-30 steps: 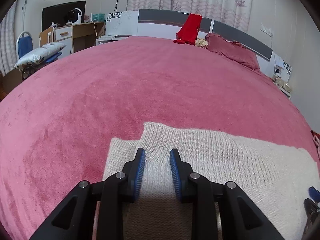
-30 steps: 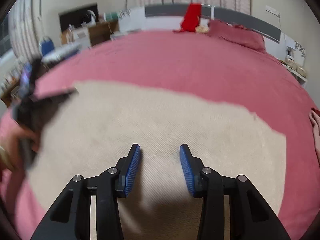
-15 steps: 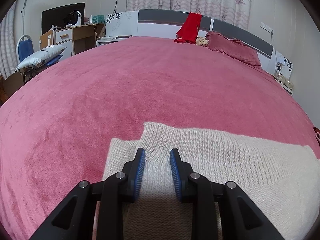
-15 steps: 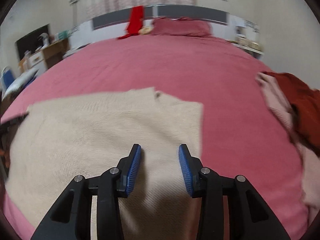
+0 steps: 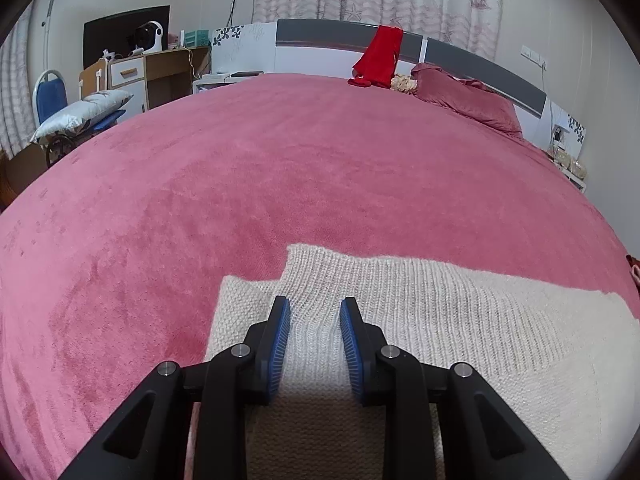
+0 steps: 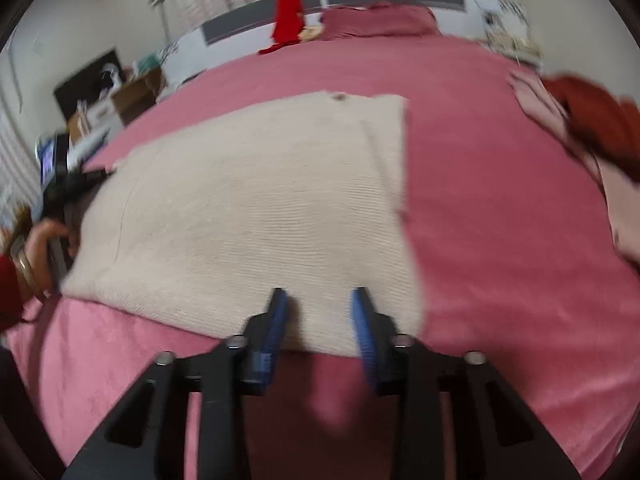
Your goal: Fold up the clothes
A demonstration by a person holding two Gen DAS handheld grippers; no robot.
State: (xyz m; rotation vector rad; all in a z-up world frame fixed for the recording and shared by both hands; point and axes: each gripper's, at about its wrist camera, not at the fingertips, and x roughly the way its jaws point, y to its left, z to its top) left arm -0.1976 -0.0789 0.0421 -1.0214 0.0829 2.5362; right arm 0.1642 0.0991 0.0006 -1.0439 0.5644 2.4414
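A cream knit sweater (image 5: 440, 320) lies flat on the pink bedspread (image 5: 280, 160). My left gripper (image 5: 313, 312) is shut on a raised fold at the sweater's left end, with knit bunched between the blue pads. In the blurred right wrist view the sweater (image 6: 260, 200) spreads across the middle. The left gripper (image 6: 76, 184) and the person's hand (image 6: 40, 236) are at its far left edge. My right gripper (image 6: 319, 300) hovers over the sweater's near edge close to its right corner. Its jaws are closing with the flat edge between them, and the pads are not pressing on it.
A heap of red and pink clothes (image 6: 592, 128) lies on the bed to the right of the sweater. A pink pillow (image 5: 468, 96) and a red garment (image 5: 380, 56) are at the headboard. A desk (image 5: 160, 68) and a blue chair (image 5: 52, 96) stand beyond the bed's left side.
My right gripper swept right along the sweater to its near right corner, rolling as it went, and its jaws narrowed. The left gripper kept still with its grip.
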